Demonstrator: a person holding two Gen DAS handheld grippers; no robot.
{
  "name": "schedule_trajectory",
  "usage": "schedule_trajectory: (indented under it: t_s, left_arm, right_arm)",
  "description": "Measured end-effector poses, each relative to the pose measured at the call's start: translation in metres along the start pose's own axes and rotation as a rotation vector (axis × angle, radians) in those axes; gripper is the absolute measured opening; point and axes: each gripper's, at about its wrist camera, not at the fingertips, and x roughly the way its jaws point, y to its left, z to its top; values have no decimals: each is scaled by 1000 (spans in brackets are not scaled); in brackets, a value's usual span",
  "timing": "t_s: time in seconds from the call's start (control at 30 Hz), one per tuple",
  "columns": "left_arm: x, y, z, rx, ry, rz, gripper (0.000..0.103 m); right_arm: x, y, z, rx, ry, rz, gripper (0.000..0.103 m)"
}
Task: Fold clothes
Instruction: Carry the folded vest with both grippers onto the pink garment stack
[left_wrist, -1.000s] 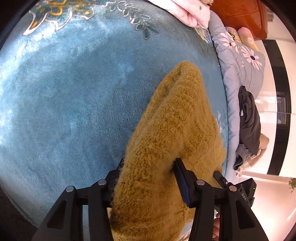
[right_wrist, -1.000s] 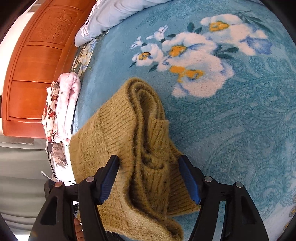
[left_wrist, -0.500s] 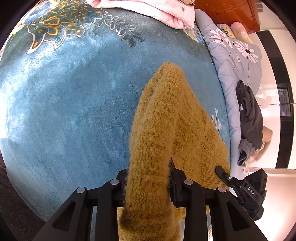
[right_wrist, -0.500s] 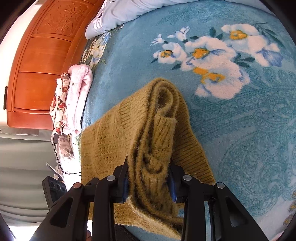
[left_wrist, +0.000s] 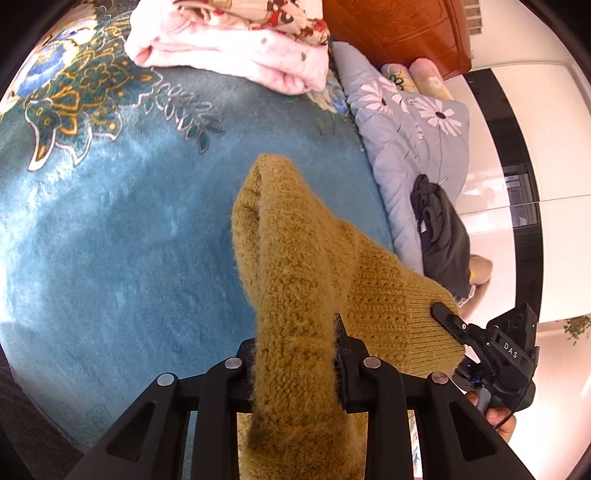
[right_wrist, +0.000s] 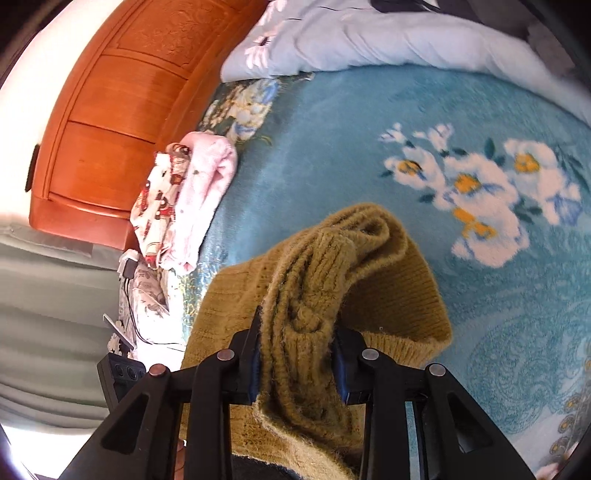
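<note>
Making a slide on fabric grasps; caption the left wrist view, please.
Left tongs shut on a bunched mustard sweater above a blue floral blanket.

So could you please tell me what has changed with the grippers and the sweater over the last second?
Both grippers closed: a second ago the left gripper and right gripper stood open around the mustard sweater; now each pinches a bunched fold of it and has lifted it slightly. The pink clothes and the blue blanket stayed as they were.
</note>
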Motion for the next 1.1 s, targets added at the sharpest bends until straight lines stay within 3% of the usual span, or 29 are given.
schedule_trajectory:
  t_s: [0.17,0.33,0.53,0.7,0.9,0.97,1.1]
  left_arm:
    - [-58,-14,42,16,-166,-86,29]
    - [-113,-10,106,55,-317,-71,29]
    - [-148,18,188,22,-434,-13,29]
    - [-147,42,237,-16,-511,7,29]
    - [-102,58,269,19,-448,98,30]
    - [-91,67,270,18,-424,112,30]
    - [-88,85,265,-20,-397,67,34]
  right_arm:
    - [-7,78,48,-169,-6,57,32]
    - [22,165,110,-309,27,158,32]
    - [94,278,172,-496,83,134,32]
    - [156,348,207,-648,91,75,31]
    - [219,375,242,-768,90,-69,32]
    - [239,365,250,-756,106,-123,32]
    - [264,333,256,-693,138,-175,32]
